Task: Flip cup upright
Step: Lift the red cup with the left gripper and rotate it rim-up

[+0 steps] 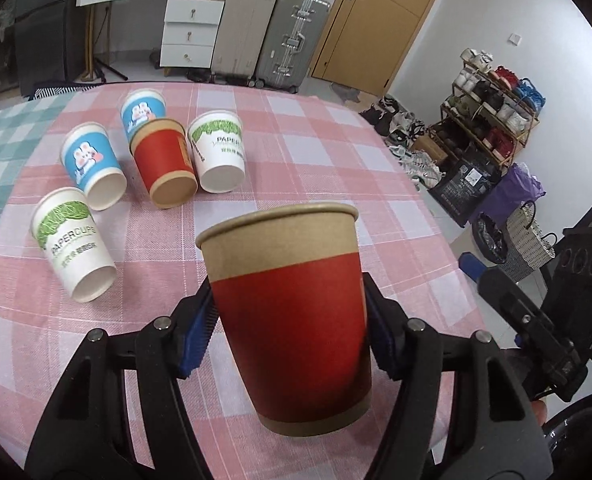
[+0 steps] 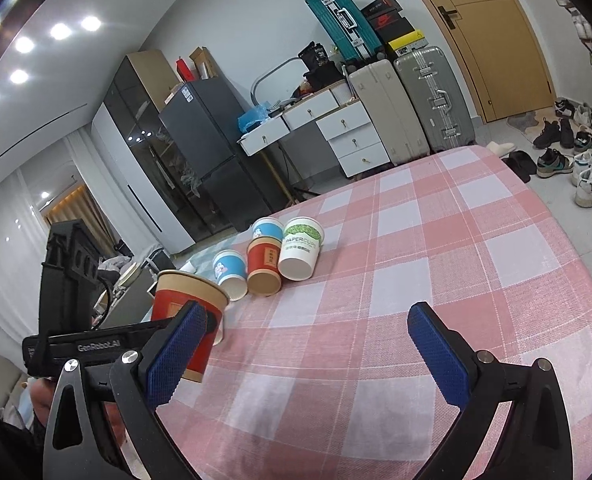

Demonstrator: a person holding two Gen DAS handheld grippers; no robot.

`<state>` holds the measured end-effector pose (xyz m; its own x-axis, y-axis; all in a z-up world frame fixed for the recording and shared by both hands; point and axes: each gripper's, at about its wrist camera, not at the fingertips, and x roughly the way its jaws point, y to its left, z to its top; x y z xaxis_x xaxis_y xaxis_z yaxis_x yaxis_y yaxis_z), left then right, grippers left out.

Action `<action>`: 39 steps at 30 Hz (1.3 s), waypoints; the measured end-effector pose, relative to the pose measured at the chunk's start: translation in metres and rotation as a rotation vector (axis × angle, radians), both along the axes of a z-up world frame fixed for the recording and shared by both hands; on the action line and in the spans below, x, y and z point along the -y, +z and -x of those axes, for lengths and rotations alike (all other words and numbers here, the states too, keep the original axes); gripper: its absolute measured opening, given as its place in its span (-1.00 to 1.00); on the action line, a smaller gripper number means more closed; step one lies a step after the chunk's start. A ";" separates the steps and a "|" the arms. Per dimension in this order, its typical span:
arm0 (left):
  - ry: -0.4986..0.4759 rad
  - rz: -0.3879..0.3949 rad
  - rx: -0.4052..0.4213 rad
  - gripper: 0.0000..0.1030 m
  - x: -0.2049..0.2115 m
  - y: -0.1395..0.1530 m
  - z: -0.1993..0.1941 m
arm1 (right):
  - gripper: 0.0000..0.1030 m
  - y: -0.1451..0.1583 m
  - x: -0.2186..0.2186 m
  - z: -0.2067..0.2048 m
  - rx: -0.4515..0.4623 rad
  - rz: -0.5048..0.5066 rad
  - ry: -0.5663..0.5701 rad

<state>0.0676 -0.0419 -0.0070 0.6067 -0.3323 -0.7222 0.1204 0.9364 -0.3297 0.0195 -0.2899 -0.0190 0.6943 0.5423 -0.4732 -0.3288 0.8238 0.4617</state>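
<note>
On the tabletop [image 1: 315,152], five cups stand rim-down in a cluster at eleven o'clock of the left tool [image 1: 290,312], which holds a sixth cup [image 1: 292,320] upright at the near edge. Beyond the tabletop, at twelve o'clock, suitcases [image 1: 272,32] stand between a drawer unit [image 1: 192,32] and a door [image 1: 379,20]; a shoe rack [image 1: 491,112] stands at two o'clock.

Red paper cup [image 1: 292,320], kraft-brown band at rim and base: mouth up, slightly tilted, clamped at mid-wall between blue pads [image 1: 200,336] of left gripper [image 1: 290,332], above pink checked tablecloth [image 1: 335,148]; whether base touches cloth cannot be told. Right wrist view: same cup [image 2: 180,312] at left edge.
</note>
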 end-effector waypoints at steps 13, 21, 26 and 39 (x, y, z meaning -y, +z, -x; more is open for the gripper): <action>0.015 0.004 0.104 0.24 -0.035 0.065 0.097 | 0.99 0.031 -0.032 0.044 0.036 0.075 0.028; 0.049 -0.008 0.081 0.24 -0.063 0.061 0.148 | 0.99 0.036 -0.055 0.066 0.028 0.124 0.049; 0.047 -0.003 0.033 0.24 -0.068 0.037 0.160 | 0.99 0.035 -0.066 0.075 0.009 0.157 0.055; 0.048 -0.023 -0.126 0.24 -0.062 -0.048 0.159 | 0.99 0.014 -0.076 0.092 -0.028 0.232 0.059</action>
